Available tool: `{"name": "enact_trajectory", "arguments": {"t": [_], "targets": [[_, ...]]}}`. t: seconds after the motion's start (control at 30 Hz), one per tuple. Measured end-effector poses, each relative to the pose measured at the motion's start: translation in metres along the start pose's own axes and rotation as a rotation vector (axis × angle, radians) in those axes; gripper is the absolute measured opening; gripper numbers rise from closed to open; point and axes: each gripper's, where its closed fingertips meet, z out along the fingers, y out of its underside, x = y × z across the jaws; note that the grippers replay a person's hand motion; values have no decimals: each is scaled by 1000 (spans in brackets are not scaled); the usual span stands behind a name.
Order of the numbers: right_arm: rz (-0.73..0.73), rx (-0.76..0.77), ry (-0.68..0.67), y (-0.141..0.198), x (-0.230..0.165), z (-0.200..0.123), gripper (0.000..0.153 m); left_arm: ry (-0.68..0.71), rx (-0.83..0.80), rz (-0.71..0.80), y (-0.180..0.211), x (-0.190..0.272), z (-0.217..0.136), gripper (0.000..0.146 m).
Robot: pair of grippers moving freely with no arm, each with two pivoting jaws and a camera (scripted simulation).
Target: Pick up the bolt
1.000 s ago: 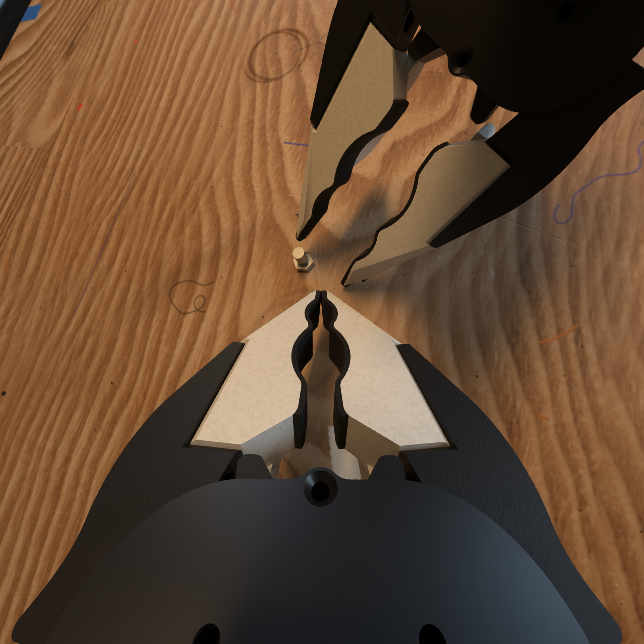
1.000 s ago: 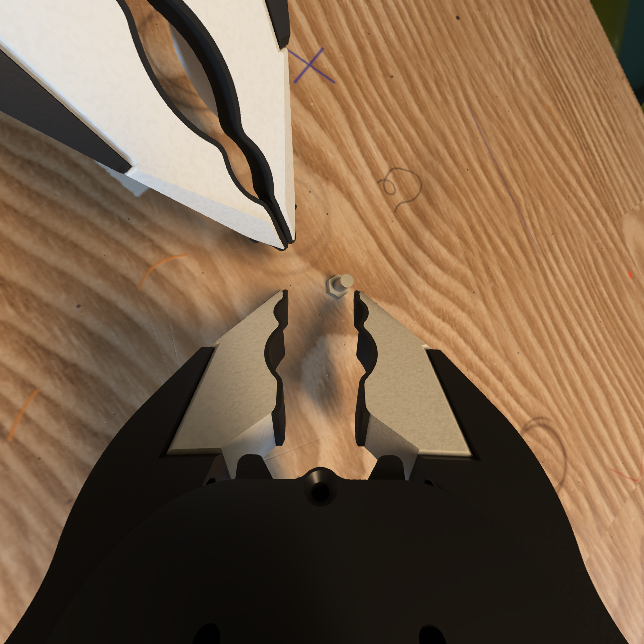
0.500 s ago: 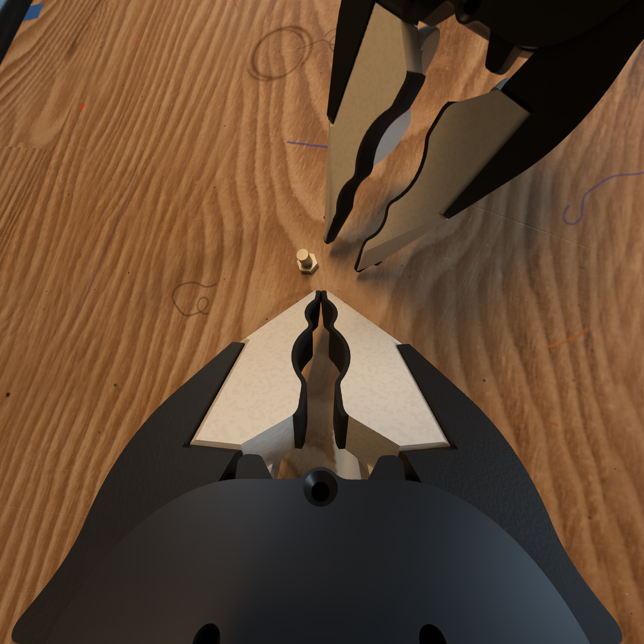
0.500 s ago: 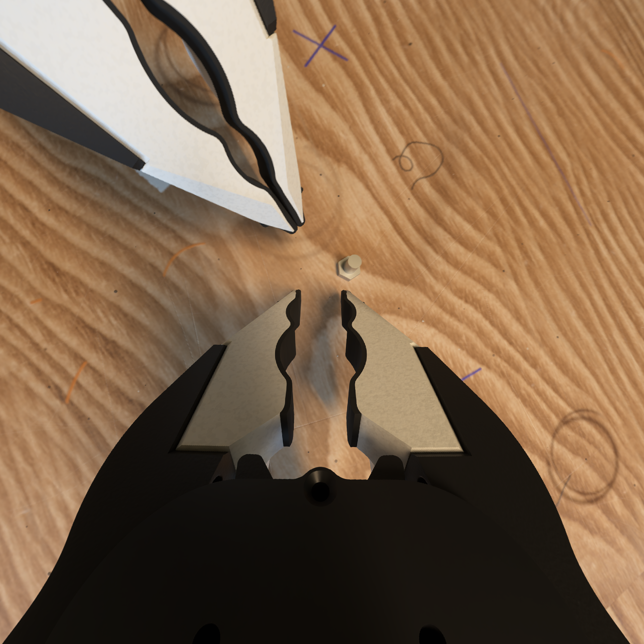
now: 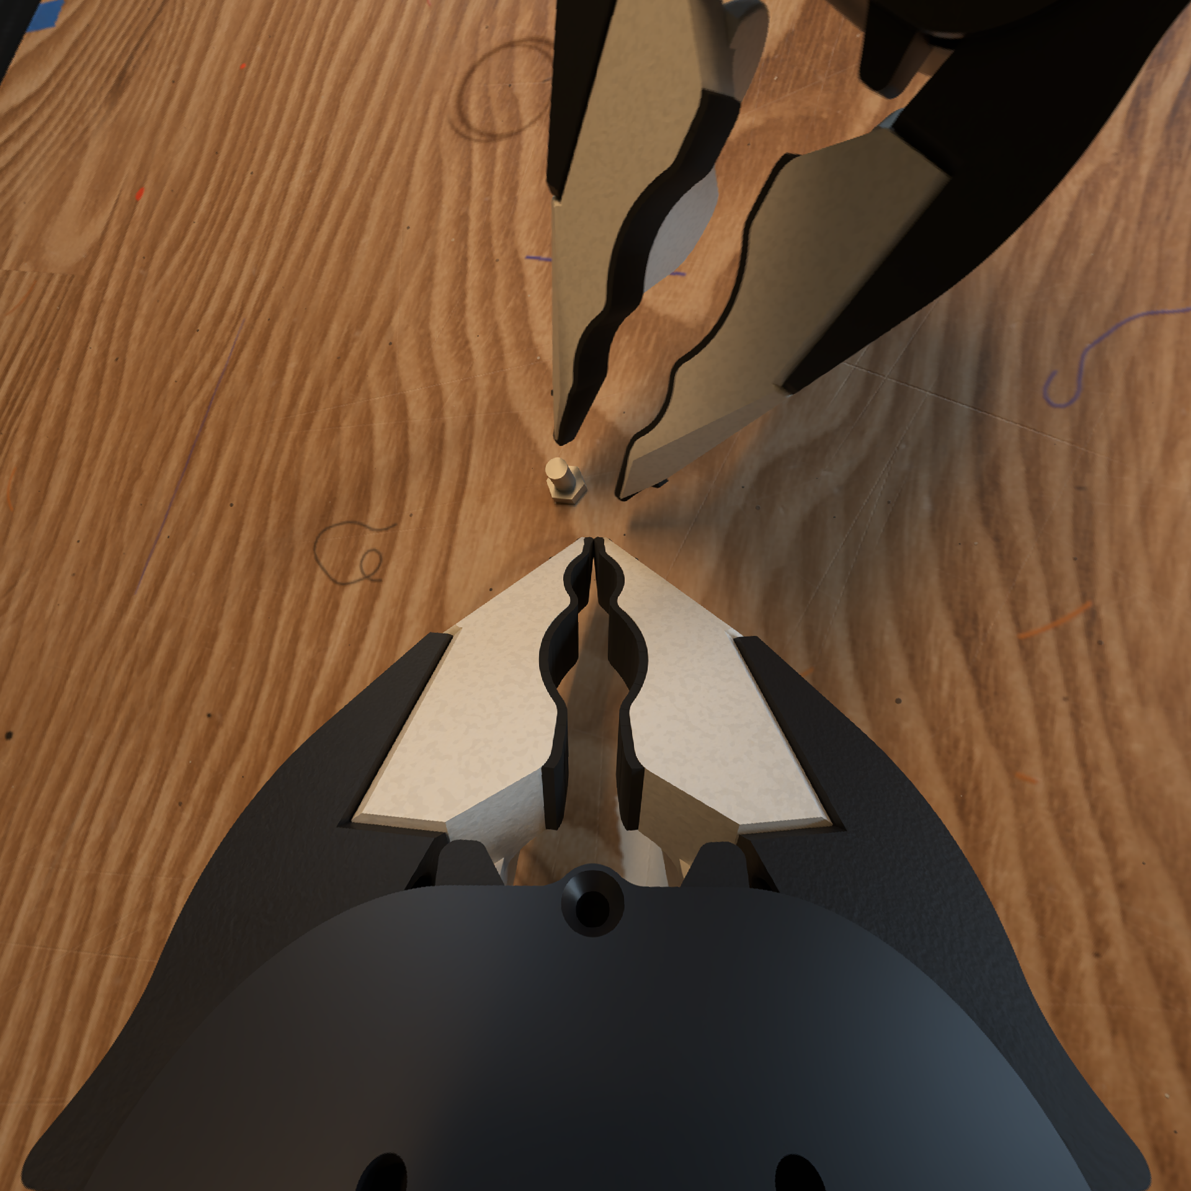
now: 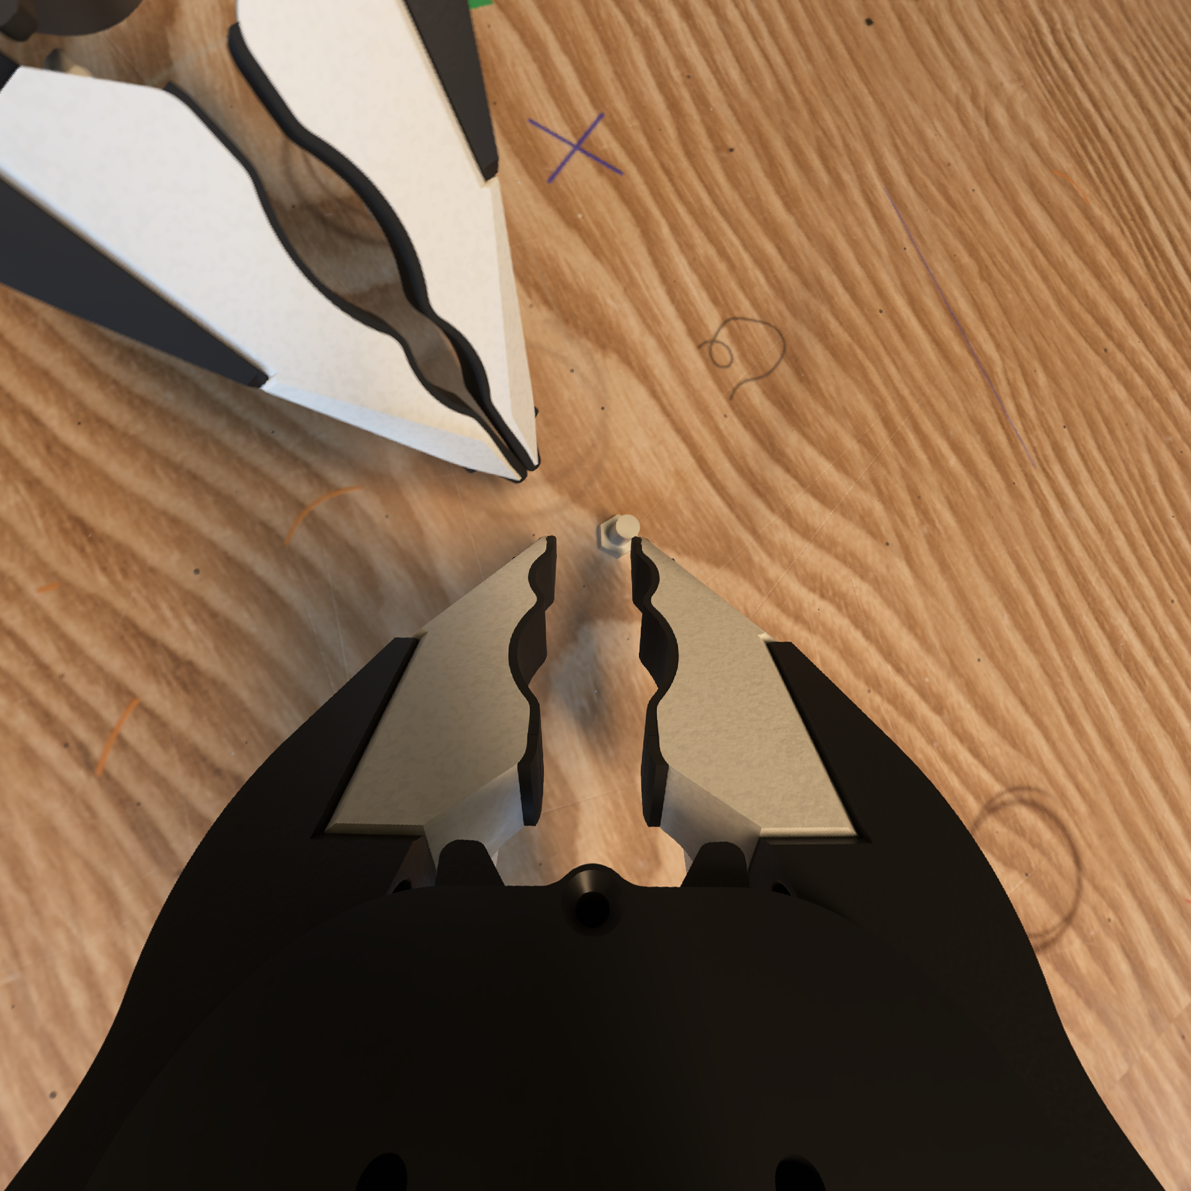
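Observation:
A small pale bolt point(image 5: 564, 483) stands head down on the wooden table, shank up. In the left wrist view my left gripper point(image 5: 593, 542) is shut and empty, its tips just short of the bolt. My right gripper point(image 5: 590, 470) reaches in from the top, jaws open, tips on either side of the bolt. In the right wrist view the bolt point(image 6: 617, 533) sits just ahead of the right gripper point(image 6: 591, 544), close to its right fingertip point(image 6: 638, 548). The left gripper point(image 6: 527, 469) shows shut at upper left.
The wooden table top point(image 5: 258, 322) bears pen scribbles, a drawn circle point(image 5: 503, 90) and a purple cross point(image 6: 575, 147). Both grippers crowd the bolt from opposite sides.
The right gripper has moved back toward the bolt and its jaws have widened a little since half a second ago. The left gripper and the bolt have stayed in place.

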Motion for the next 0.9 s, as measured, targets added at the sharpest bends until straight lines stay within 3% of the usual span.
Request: {"name": "enact_trajectory", "arguments": {"t": [0.2, 0.43, 0.9], "targets": [[66, 15, -32, -4, 4, 7, 27, -1, 3, 3, 0, -2, -1, 0], [155, 60, -59, -9, 18, -8, 22, 6, 1, 0, 2, -2, 0, 0], [108, -44, -179, 2, 11, 21, 14, 29, -42, -3, 12, -2, 4, 0]]}}
